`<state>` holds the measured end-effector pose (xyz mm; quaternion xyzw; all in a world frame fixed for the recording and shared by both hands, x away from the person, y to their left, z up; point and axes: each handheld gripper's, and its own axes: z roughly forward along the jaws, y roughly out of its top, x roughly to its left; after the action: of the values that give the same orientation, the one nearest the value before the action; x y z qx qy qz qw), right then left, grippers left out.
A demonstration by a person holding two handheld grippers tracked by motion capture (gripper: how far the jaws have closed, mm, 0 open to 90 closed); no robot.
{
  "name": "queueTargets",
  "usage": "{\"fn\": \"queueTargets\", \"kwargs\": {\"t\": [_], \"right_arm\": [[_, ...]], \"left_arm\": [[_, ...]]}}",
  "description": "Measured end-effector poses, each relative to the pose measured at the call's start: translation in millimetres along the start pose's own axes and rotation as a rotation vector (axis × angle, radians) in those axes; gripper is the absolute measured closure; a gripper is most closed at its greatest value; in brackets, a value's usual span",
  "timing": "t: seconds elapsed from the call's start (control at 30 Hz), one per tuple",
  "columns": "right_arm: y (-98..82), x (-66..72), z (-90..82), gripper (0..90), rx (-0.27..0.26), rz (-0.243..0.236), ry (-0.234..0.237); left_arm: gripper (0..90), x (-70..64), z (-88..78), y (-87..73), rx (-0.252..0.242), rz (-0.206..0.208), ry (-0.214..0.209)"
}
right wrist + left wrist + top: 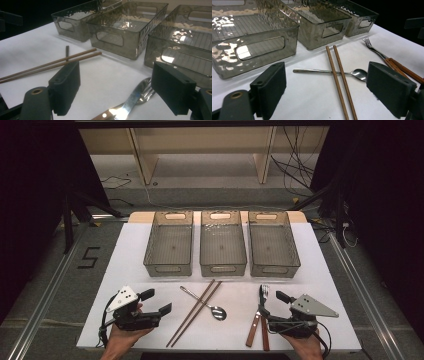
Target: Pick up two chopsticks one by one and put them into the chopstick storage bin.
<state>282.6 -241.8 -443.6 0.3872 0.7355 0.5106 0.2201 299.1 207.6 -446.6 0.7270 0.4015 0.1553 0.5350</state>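
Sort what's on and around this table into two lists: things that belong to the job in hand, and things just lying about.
Belongs to the job:
- pair of brown wooden chopsticks
- long silver metal spoon
- wood-handled steel fork and knife
- three smoky clear plastic bins
- left tongs and right tongs, both open

Just lying about:
- black cables on the floor
- pale wooden shelf legs

One sign can be read — a black figure "5" taped on the grey floor, lying beyond and to the left of the left claw — the bins and cutlery carry no readable lettering.
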Motion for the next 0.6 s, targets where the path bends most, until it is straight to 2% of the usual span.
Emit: {"fn": "queueTargets", "kwargs": {"t": [0.27, 0.6], "right_arm": [[0.1, 0.4, 0.0, 24.3, 0.002, -0.004, -0.002], [0.1, 0.2, 0.2, 24.4, 0.005, -0.007, -0.004]], "left_arm": [[15.9, -0.6, 1.0, 2.9, 0.012, -0.006, 0.006], [17.1, -5.1, 9.3, 16.2, 0.144, -0.017, 0.025]]}}
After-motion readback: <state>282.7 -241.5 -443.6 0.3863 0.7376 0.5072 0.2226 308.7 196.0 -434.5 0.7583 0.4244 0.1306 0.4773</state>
